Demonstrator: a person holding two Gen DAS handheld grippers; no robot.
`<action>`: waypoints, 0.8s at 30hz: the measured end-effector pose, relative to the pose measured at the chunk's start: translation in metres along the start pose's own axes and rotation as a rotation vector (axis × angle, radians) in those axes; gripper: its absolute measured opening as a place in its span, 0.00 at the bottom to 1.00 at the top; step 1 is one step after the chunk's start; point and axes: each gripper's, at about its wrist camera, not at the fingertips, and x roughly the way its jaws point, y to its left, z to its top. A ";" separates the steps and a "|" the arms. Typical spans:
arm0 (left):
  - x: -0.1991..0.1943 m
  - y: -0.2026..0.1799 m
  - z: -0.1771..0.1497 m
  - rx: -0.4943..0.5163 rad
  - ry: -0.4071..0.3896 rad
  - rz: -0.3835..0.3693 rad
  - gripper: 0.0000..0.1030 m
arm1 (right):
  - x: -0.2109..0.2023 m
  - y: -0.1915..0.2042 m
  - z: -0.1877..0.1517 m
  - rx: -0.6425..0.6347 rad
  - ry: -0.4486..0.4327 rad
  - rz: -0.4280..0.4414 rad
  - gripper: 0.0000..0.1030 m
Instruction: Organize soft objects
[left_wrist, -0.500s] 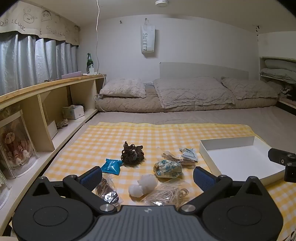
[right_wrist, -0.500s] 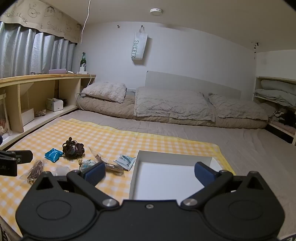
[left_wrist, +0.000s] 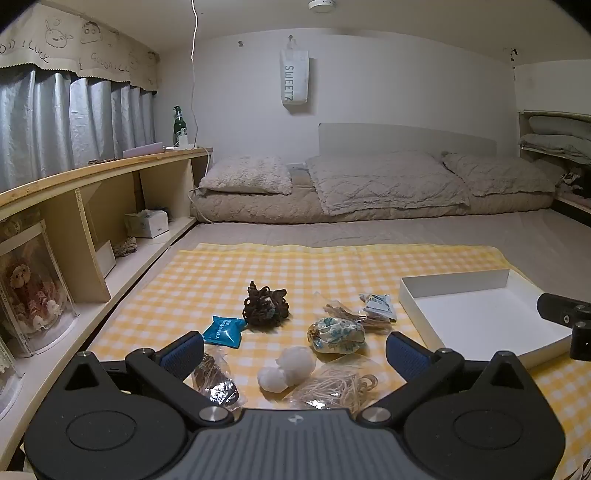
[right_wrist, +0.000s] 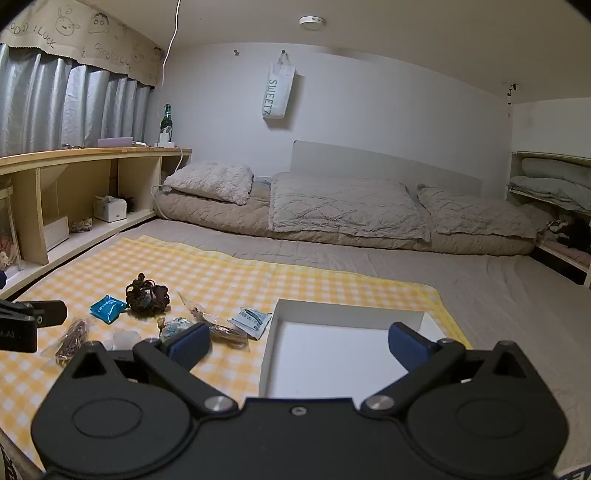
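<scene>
Soft items lie on a yellow checked cloth (left_wrist: 295, 266): a dark brown scrunchie (left_wrist: 266, 305), a blue packet (left_wrist: 224, 331), a floral scrunchie (left_wrist: 336, 335), white cotton balls (left_wrist: 286, 367), a bag of beige hair ties (left_wrist: 338, 386), a bag of dark hair ties (left_wrist: 214, 380) and a white packet (left_wrist: 376, 304). A white box (left_wrist: 476, 314) stands empty to their right. My left gripper (left_wrist: 295, 354) is open and empty just before the cotton balls. My right gripper (right_wrist: 299, 345) is open and empty above the box (right_wrist: 340, 354).
A wooden shelf (left_wrist: 85, 229) with a tissue box and a bagged doll (left_wrist: 29, 291) runs along the left. A mattress with pillows and a quilt (left_wrist: 369, 188) lies at the back. A shelf with bedding (right_wrist: 554, 184) stands at the right.
</scene>
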 end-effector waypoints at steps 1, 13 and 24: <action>0.000 0.000 0.000 0.001 0.000 0.000 1.00 | 0.000 0.000 0.000 0.000 0.000 0.001 1.00; 0.000 -0.001 0.000 0.003 0.001 0.001 1.00 | -0.002 0.001 0.000 -0.002 0.001 0.004 1.00; -0.001 -0.001 0.001 0.004 0.003 0.001 1.00 | -0.001 0.001 0.000 -0.001 0.002 0.005 1.00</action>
